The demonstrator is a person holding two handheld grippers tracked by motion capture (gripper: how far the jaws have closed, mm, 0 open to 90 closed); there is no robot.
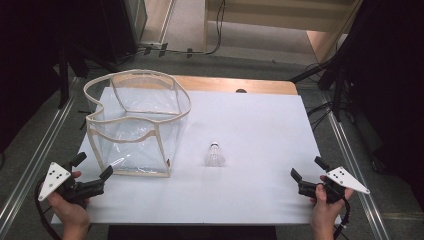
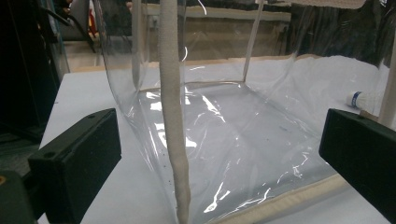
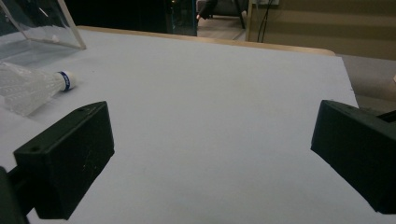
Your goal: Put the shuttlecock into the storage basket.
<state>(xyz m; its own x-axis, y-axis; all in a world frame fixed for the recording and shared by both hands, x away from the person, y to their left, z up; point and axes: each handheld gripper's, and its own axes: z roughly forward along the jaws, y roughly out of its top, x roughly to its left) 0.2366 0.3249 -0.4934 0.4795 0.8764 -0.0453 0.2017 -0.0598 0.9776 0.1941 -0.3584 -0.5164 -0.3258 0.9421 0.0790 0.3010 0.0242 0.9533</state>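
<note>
Shuttlecock (image 1: 215, 155) not yet bagged; nothing is gripped so far.
We hold left gripper (image 1: 95, 174) and right gripper (image 1: 305, 173) spread, empty, at lower corners; clear bag (image 1: 131, 125) upper left.

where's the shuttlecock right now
In the high view the shuttlecock lies on the white table near its middle, just right of the clear bag and apart from it, between the two grippers but touched by neither.

You have no text, label, brand, number or sign to read here. The nearest thing to a marking is the blue band round the cork of the shuttlecock (image 3: 28, 88), just beside the clear bag (image 1: 135, 125), and any print on that band is too small to make out.
</note>
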